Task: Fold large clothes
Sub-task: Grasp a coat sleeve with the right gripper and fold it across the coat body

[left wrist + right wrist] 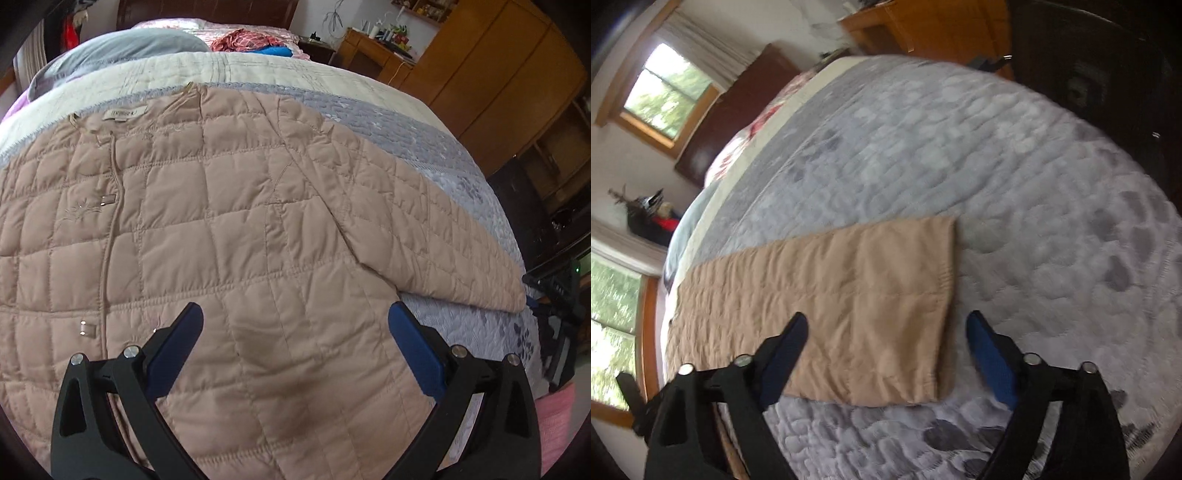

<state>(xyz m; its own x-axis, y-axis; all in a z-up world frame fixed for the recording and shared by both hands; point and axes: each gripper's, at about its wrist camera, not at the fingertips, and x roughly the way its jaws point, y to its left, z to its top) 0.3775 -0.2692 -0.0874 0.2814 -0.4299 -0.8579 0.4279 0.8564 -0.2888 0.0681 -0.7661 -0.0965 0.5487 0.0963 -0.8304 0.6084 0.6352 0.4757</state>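
Note:
A beige quilted jacket lies spread flat on the bed, collar label at the far left, one sleeve stretched toward the bed's right edge. My left gripper hovers open above the jacket's body near the armpit, nothing between its blue pads. In the right wrist view the sleeve lies across the grey bedspread, cuff end to the right. My right gripper stands open over the cuff end, its fingers apart from the cloth on both sides.
The bed carries a grey flowered bedspread and a cream quilt, with a grey pillow and a pile of red and blue clothes at the head. Wooden cabinets and dark furniture stand beyond the bed's right side. Windows are at the left.

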